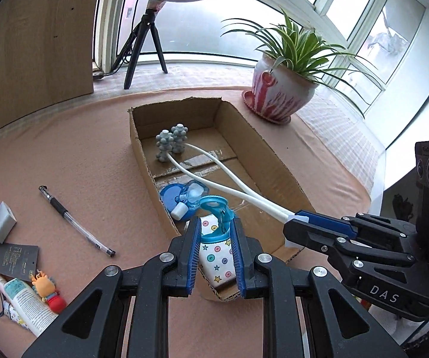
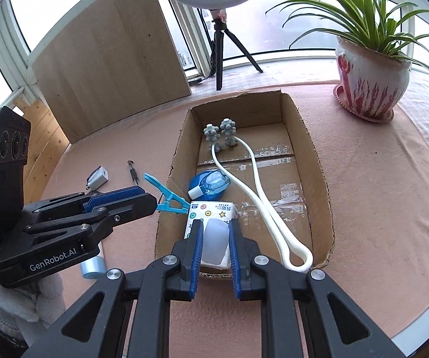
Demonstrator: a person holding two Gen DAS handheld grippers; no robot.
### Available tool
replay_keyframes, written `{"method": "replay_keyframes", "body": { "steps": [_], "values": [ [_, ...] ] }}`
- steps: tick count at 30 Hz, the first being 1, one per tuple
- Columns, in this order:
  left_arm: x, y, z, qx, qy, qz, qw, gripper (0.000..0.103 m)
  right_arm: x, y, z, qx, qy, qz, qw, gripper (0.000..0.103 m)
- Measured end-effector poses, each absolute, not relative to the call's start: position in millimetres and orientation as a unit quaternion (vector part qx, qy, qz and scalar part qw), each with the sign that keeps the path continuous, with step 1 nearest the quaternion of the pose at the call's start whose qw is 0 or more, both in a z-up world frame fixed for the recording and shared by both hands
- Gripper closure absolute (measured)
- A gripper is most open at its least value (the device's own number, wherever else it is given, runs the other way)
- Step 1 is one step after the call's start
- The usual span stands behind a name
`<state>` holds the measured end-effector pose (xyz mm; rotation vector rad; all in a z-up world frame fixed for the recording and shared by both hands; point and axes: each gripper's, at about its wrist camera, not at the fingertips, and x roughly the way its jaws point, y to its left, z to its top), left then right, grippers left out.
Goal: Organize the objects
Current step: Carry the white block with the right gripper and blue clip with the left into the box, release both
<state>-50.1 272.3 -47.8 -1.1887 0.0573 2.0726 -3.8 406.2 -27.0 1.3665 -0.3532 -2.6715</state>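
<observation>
A cardboard box (image 1: 141, 161) (image 2: 318, 161) sits on the pink table. In it lie a white looped massager with grey knobby heads (image 1: 171, 143) (image 2: 220, 134), a blue round fan (image 1: 181, 198) (image 2: 210, 183) and a tissue pack with star print (image 1: 217, 256) (image 2: 211, 211). My left gripper (image 1: 216, 252) is shut on a blue clip (image 1: 215, 208) (image 2: 166, 198), held over the box's near left edge. My right gripper (image 2: 214, 238) holds a translucent white piece (image 2: 214, 238) just above the tissue pack. In the left wrist view the right gripper (image 1: 296, 223) is at the box's right corner.
Left of the box lie a pen (image 1: 74, 219) (image 2: 133, 173), a white charger (image 1: 1, 222) (image 2: 97, 176), a black card (image 1: 12, 258), a tube (image 1: 23, 304) and an orange toy (image 1: 48, 289). A potted plant (image 1: 280, 89) (image 2: 369, 83), a ring-light tripod (image 1: 142, 44) (image 2: 223, 47) and a wooden board (image 2: 110, 53) stand behind.
</observation>
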Motion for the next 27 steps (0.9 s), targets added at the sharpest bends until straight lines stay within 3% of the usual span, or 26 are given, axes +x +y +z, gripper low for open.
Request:
{"method": "replay_keyframes", "body": {
  "steps": [3,5,9,27],
  "values": [
    [-50,280,-47,-0.464,0.029,0.808,0.363,0.079,-5,412,-27,0.451,-0.118,-0.883,0.057,0.086],
    [-50,282,-46,-0.464,0.030,0.807,0.364,0.071,-6,415,-29,0.451,-0.118,-0.883,0.051,0.080],
    [-46,283,-43,-0.457,0.039,0.811,0.363,0.071,-3,422,-31,0.450,-0.133,-0.882,0.049,0.071],
    [-44,212,-41,-0.463,0.005,0.824,0.327,0.071,7,414,-20,0.429,-0.148,-0.890,0.051,0.071]
  ]
}}
